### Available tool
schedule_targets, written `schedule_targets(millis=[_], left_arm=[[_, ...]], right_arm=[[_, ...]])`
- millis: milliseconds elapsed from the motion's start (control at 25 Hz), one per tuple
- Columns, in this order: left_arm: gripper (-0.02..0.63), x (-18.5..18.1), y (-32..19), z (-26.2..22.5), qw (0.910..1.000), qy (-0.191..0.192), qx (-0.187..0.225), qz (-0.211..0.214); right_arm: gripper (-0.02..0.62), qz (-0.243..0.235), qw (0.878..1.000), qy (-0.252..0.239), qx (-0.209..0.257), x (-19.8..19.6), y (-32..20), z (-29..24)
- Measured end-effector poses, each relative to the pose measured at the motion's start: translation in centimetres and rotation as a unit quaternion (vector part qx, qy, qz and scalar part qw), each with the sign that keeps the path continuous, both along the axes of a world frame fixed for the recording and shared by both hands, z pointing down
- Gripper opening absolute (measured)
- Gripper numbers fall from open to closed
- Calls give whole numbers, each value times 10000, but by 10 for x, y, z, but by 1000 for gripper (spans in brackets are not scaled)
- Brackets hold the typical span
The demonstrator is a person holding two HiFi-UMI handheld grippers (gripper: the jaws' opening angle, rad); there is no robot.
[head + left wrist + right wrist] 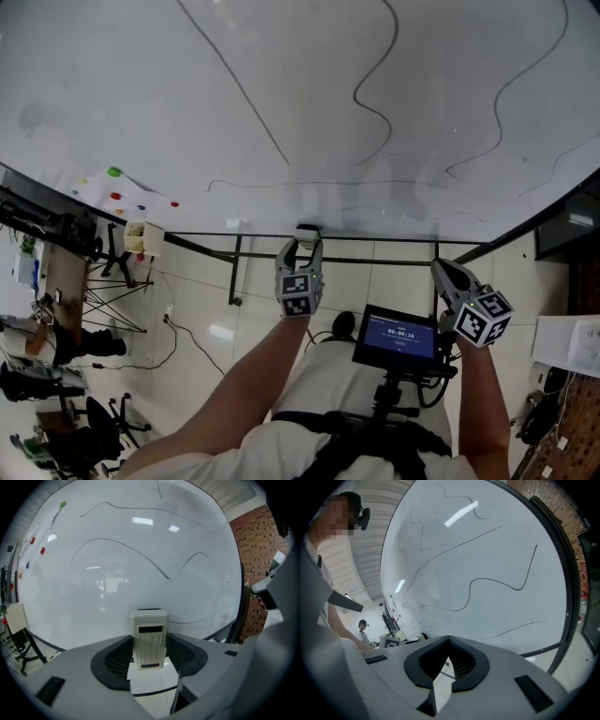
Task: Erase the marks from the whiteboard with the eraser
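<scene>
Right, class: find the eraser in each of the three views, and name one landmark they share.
Head view: the eraser sits at centre, at the tip of the left gripper, just under the whiteboard's lower edge.
Left gripper view: low centre, clamped between the jaws.
Right gripper view: not in it.
Shared landmark: the whiteboard with its wavy black lines, in all three.
</scene>
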State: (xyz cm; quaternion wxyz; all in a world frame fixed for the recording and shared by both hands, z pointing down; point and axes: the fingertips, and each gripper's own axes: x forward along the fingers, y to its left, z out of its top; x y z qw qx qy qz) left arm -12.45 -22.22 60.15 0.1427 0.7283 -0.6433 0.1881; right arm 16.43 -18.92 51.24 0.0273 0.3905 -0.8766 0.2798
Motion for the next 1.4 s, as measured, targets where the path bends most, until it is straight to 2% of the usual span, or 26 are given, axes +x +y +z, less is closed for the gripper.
schedule_targets(millis=[120, 240, 360, 480, 720, 840, 920, 1000, 1200, 1400], left_arm=[[252, -35, 2, 3, 9986, 21, -33, -527], [252, -75, 4, 5, 9921, 220, -46, -1235], [252, -92, 3, 0, 9883, 256, -49, -1505], [252, -77, 2, 0, 9914, 188, -97, -1295], [252, -9, -3, 2, 9989, -21, -179, -434], [253, 20, -3, 5, 9993, -263, -176, 185], [252, 27, -3, 7, 9987, -322, -174, 356], [252, 23, -2, 6, 9987, -341, -188, 319], [252, -11, -2, 6, 9970, -561, -393, -355], [252, 17, -4, 18, 9971, -400, -608, -222]], right_arm=[[9, 94, 10000, -7, 12, 9, 3, -1], [9, 197, 9998, -4, -12, 20, 6, 1], [9, 277, 9996, 6, -25, 27, 7, 2], [9, 304, 9995, -4, -20, 28, 7, 2], [9, 242, 9997, -9, -31, 22, 6, 4], [9, 227, 9997, -6, -23, 21, 5, 3], [9, 234, 9997, -16, -18, 20, 4, 2], [9, 230, 9997, -22, -18, 19, 4, 2], [9, 227, 9997, -42, -84, 19, 5, 9], [9, 214, 9997, -6, -119, 20, 9, 12]])
